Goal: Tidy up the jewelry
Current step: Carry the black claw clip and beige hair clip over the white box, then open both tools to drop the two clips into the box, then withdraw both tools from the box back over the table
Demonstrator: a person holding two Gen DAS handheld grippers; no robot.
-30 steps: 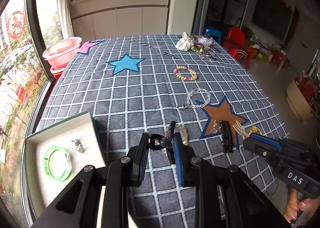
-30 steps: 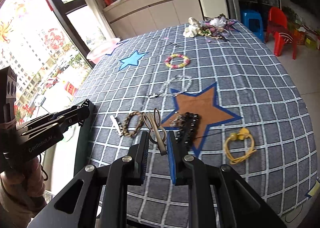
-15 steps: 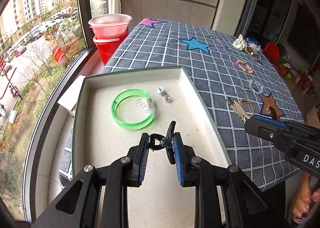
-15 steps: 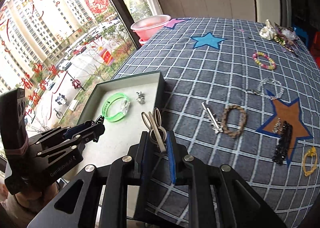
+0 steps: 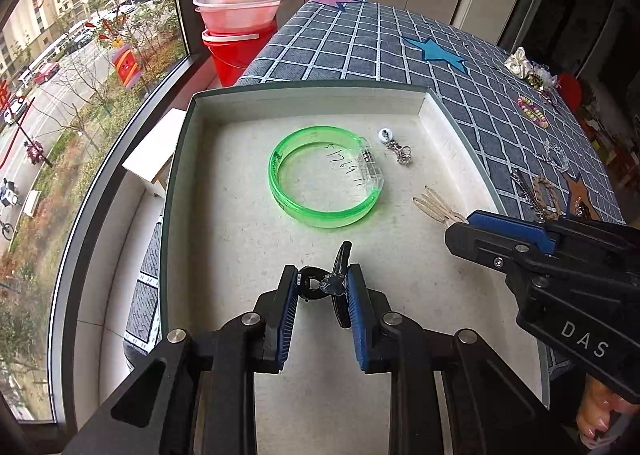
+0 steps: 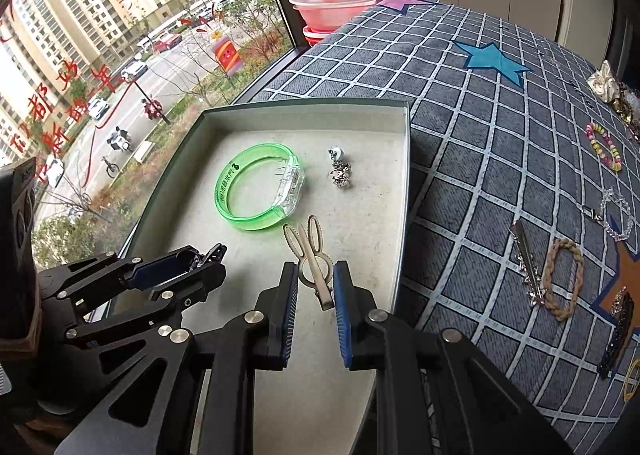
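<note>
Jewelry split two ways: green bangle (image 5: 325,177) and small silver charm (image 5: 396,146) lie apart in white tray (image 5: 224,239), rest scattered on grid tablecloth (image 6: 472,127) — braided bracelet (image 6: 563,278), silver clip (image 6: 528,261), bead bracelet (image 6: 605,146). Left gripper (image 5: 322,285) over tray, clenched on black hair clip (image 5: 340,279). Right gripper (image 6: 316,287) over tray too, clamped on tan bunny-ear clip (image 6: 314,261), ears pointing toward bangle. Pink basin (image 5: 239,13) on red bucket (image 5: 236,53) by window
</note>
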